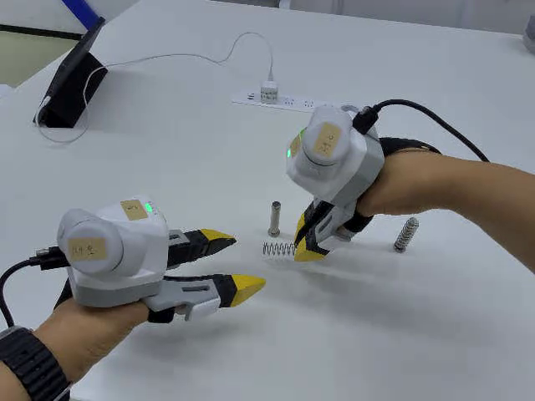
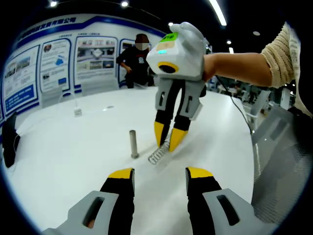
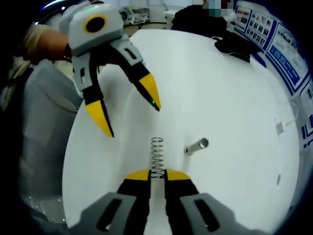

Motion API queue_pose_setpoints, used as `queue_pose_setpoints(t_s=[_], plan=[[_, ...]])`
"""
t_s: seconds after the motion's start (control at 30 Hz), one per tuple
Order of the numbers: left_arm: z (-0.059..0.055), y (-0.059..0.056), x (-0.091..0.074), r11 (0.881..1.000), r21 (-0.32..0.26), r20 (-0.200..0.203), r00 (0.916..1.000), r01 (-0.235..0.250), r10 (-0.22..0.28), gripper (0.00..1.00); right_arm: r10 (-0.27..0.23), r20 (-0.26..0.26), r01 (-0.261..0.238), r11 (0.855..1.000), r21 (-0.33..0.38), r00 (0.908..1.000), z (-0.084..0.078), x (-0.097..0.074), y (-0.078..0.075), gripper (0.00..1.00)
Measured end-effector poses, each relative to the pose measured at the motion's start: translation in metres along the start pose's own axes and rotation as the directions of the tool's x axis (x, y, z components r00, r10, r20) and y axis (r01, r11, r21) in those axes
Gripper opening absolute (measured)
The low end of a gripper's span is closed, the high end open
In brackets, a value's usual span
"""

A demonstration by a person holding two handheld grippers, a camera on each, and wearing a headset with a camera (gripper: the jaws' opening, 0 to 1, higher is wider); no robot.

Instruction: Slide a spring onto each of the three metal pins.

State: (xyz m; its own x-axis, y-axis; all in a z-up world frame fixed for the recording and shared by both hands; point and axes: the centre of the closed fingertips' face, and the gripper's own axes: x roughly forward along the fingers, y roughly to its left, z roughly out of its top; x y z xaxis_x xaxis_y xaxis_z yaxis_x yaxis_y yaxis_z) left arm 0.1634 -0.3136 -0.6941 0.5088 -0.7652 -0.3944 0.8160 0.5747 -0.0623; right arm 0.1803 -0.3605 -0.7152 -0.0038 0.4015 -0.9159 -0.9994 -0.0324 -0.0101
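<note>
Head view showed the work at the picking-up step for one spring, judging by how things lay: the right gripper (image 1: 308, 242) was angled down to the white table (image 1: 167, 150), its yellow tips at the near end of a small spring (image 1: 278, 248) that lay flat, just beside an upright metal pin (image 1: 274, 219) that was bare. In the right gripper view the jaws stood almost together with the spring's end coils nipped between them, the rest of the coil stretching away toward the pin. The left gripper (image 1: 245, 263) hovered apart from all this, jaws spread wide and holding nothing, pointing toward the pin from the near side. Off to the right a second spring (image 1: 405, 234) leaned at a tilt; whether a pin sat inside it could not be told. The next move would probably call for lifting the nipped spring, turning it upright with its free end downward, and lining that open end over the pin's top before lowering it; the thin coil could flex or slip in so light a pinch.
</note>
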Motion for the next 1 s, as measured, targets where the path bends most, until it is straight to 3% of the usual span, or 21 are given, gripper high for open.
queue_pose_setpoints(t_s=[0.4,0.67,1.0], plan=[[0.009,-0.016,0.009,0.996,0.063,0.002,0.9977,0.067,-0.068,0.32,0.025,-0.034,-0.029,0.991,-0.13,0.9991,0.014,-0.015,0.027,0.12],[0.01,-0.027,0.012,0.987,0.123,-0.01,0.9942,0.107,-0.107,0.16,0.028,-0.056,-0.038,0.984,-0.174,0.9981,0.021,-0.015,0.032,0.12],[0.008,-0.028,0.012,0.984,0.139,-0.022,0.9937,0.112,-0.11,0.12,0.027,-0.049,-0.036,0.98,-0.194,0.9984,0.029,-0.028,0.036,0.12]])
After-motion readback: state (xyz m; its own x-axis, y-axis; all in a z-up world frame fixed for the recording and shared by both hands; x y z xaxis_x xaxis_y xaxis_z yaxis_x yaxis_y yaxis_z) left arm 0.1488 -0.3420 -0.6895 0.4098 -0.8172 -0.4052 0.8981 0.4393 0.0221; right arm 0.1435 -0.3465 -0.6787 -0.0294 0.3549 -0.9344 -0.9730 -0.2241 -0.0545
